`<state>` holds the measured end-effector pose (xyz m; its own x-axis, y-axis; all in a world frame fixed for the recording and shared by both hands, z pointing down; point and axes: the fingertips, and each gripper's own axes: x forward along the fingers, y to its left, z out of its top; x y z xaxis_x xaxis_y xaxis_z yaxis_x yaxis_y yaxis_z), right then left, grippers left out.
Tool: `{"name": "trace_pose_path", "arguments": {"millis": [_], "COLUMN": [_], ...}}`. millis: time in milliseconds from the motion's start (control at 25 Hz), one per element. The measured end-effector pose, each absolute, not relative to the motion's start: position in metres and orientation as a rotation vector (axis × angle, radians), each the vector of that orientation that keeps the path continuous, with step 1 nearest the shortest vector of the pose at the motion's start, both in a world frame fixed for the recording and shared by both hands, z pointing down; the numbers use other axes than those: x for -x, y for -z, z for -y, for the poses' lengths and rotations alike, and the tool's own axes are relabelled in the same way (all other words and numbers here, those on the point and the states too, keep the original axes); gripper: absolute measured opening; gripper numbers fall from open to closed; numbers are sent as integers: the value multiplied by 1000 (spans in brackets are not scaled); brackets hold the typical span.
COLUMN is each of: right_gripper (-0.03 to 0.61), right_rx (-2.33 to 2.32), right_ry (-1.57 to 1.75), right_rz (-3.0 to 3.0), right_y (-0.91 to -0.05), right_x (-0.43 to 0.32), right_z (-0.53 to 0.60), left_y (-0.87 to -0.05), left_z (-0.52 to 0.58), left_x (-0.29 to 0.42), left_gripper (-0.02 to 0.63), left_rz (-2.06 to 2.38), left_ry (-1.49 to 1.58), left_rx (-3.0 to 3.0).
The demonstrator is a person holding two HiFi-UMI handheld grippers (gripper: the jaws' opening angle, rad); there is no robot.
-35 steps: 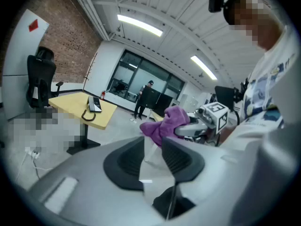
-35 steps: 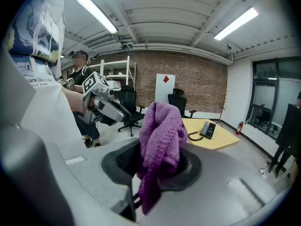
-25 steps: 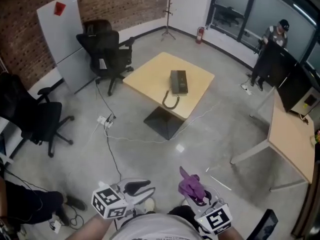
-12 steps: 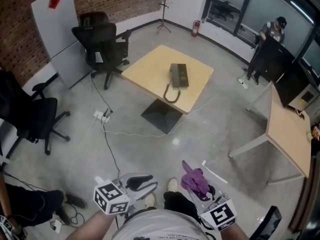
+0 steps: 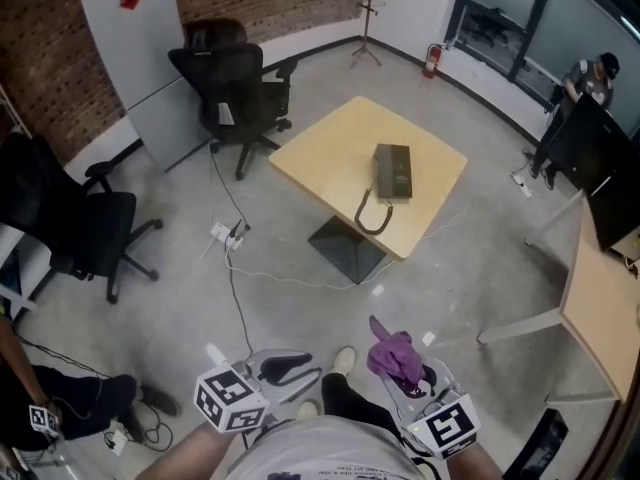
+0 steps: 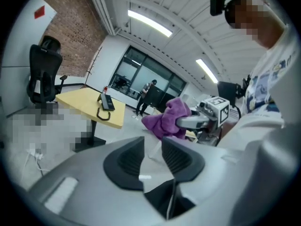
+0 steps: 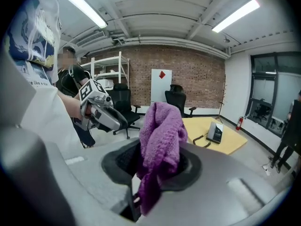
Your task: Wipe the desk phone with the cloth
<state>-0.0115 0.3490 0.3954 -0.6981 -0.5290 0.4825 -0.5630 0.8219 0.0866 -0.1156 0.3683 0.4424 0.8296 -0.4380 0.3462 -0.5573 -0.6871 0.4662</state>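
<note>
The black desk phone [image 5: 392, 171] lies on a square yellow table [image 5: 320, 158] across the room, its handset cord looping toward the table's near edge. At the bottom of the head view my right gripper [image 5: 408, 376] is shut on a purple cloth [image 5: 392, 355] that bunches up above the jaws. My left gripper [image 5: 287, 369] beside it is shut and holds nothing. The left gripper view shows the phone [image 6: 106, 101] far off and the cloth [image 6: 164, 119] to its right. In the right gripper view the cloth [image 7: 160, 142] fills the jaws, with the phone [image 7: 216, 133] beyond.
Two black office chairs [image 5: 235, 88] [image 5: 75, 228] and a whiteboard [image 5: 135, 48] stand at the left. A cable and power strip [image 5: 232, 236] cross the concrete floor before the table. Another desk [image 5: 605, 318] is at the right. A person [image 5: 590, 78] stands at the far right.
The table and phone have shifted right and slightly down in the head view. Both grippers have moved a little rightward at the bottom edge, the cloth still in the right one.
</note>
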Motion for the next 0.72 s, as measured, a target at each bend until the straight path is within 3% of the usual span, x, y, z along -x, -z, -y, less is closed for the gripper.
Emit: {"name": "trace_pose_path", "arguments": {"millis": [720], "right_gripper": [104], "right_rx": [-972], "right_ry": [-174], "right_rz": [2514], "right_y": [-403], "right_x": [-75], "right_z": [-169], "left_y": [-462], "left_z": [-137], "left_x": [65], "left_gripper": [154], "left_rz": [666], "left_ry": [-339], "left_rx": [-2358]}}
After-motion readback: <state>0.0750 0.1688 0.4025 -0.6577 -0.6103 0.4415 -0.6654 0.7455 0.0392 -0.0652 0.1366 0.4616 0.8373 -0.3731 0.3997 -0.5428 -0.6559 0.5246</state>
